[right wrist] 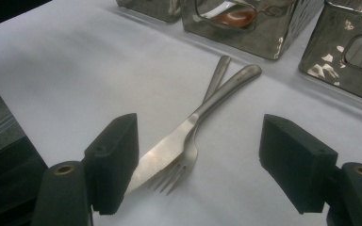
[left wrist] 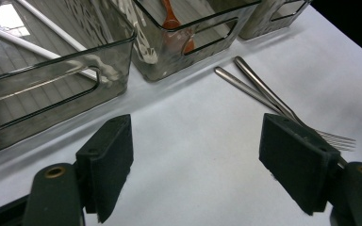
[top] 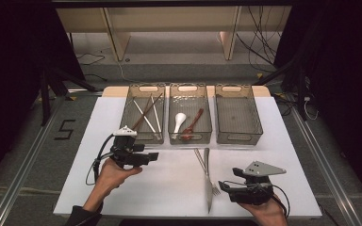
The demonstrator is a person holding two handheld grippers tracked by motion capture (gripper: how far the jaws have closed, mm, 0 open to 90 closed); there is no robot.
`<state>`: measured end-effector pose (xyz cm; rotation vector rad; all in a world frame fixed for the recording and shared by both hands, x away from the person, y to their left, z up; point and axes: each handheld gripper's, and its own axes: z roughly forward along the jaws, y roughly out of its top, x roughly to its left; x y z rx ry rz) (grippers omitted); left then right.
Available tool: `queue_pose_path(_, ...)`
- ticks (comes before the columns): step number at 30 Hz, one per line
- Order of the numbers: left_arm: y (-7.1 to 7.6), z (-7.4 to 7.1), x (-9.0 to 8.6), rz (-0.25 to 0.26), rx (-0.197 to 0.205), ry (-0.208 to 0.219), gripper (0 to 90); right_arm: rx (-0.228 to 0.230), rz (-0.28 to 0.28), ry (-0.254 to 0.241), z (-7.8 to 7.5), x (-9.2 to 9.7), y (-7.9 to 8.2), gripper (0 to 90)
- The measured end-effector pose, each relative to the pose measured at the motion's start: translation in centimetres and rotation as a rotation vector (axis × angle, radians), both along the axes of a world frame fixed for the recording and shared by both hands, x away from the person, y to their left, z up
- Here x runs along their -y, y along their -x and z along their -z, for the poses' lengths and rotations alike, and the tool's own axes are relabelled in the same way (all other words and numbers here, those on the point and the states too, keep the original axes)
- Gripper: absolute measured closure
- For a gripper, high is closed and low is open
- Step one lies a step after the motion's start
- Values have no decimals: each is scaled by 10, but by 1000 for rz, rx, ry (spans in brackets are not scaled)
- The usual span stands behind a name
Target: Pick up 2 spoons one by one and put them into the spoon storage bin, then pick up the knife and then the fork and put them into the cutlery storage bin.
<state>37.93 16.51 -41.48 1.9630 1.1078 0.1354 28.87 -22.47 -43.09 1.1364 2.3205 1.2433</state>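
Note:
A steel knife (top: 209,195) and a fork (top: 214,189) lie crossed on the white table (top: 169,188), between my two grippers. My left gripper (top: 152,156) hovers left of them with its jaws wide apart and nothing between them; in the left gripper view (left wrist: 198,165) the fork's tines (left wrist: 337,140) lie beyond its right jaw. My right gripper (top: 225,185) sits just right of the fork tines, open. In the right gripper view (right wrist: 200,165) the knife blade (right wrist: 169,150) and fork (right wrist: 181,169) lie on the table between its jaws, untouched.
Three clear bins stand in a row at the back. The left bin (top: 131,113) holds chopsticks (top: 147,115), the middle bin (top: 209,123) a white spoon (top: 179,121) and a brown spoon (top: 192,125), and the right bin (top: 238,117) nothing. The table's front edge is close to both hands.

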Motion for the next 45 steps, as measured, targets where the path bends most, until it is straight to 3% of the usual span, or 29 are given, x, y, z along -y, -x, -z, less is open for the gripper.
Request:
queue_pose_path(18, 27, 13, -7, 0, 67, 54, 235, -66, 6, 44, 2, -13, -11, 299)
queue_pose_path(35, 51, 25, -11, 8, 135, 42, 232, -189, 0, 132, 11, -38, -31, 296)
queue_pose_path(45, 59, 25, -13, 17, 147, 57, 215, -212, -7, 159, 13, -48, -36, 293)
